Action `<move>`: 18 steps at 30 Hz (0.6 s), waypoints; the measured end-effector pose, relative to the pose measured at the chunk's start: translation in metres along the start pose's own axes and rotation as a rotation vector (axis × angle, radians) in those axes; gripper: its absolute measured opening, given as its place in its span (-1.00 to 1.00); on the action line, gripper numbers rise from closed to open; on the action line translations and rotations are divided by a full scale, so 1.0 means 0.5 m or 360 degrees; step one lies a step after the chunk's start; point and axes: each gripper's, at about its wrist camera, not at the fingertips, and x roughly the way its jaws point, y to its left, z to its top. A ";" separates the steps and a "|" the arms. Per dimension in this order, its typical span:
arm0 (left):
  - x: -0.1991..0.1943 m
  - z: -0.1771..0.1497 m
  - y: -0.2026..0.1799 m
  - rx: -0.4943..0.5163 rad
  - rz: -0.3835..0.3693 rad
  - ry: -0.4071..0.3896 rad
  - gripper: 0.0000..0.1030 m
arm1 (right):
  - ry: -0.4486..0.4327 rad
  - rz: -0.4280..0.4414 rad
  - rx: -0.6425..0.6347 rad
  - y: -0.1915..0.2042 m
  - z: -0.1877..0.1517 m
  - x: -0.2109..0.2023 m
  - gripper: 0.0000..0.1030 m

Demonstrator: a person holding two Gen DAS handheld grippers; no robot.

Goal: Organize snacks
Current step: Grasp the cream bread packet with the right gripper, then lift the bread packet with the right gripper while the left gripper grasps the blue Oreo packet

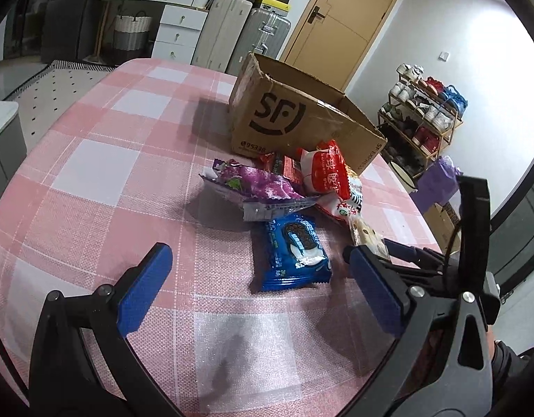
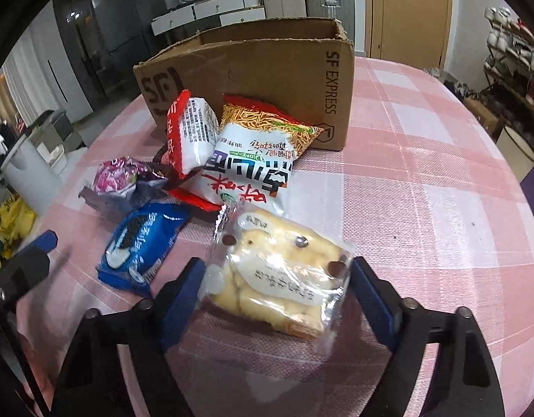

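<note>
Snacks lie heaped on my pink-and-white checked tablecloth (image 2: pixel 423 173), just in front of the brown corrugated cardboard box (image 2: pixel 267 80) printed with black SF lettering. Nearest me is the clear plastic bag of pale yellow biscuits (image 2: pixel 277 278), crinkly and glossy, with white labels on its face. It sits between the blue pads of my right gripper (image 2: pixel 277 283); the pads flank its two edges at about 9 and 3 o'clock, touching the film or just beside it, I cannot tell which.

From the biscuits, the shiny blue foil packet of dark sandwich cookies (image 2: pixel 142 246) lies flat at 9 o'clock. A crumpled purple wrapper (image 2: pixel 124 180) sits at 10 o'clock. At 12 o'clock a white noodle-snack bag with red trim (image 2: pixel 253 170) leans toward the box, and a puffy red-and-white pouch (image 2: pixel 190 132) rests tilted against it.

My left gripper (image 1: pixel 253 278) hangs released over the woven cloth, pads wide apart, the blue cookie packet lying just beyond them at 12 o'clock.
</note>
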 end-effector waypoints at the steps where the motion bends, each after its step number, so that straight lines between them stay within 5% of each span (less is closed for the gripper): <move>1: -0.002 0.000 0.003 -0.0008 -0.0007 0.0000 0.98 | -0.0003 0.0012 0.0005 -0.003 -0.002 -0.001 0.51; 18: -0.001 -0.003 -0.010 0.0041 0.0030 0.0043 0.98 | -0.0100 0.0258 0.0073 -0.028 -0.034 -0.058 0.37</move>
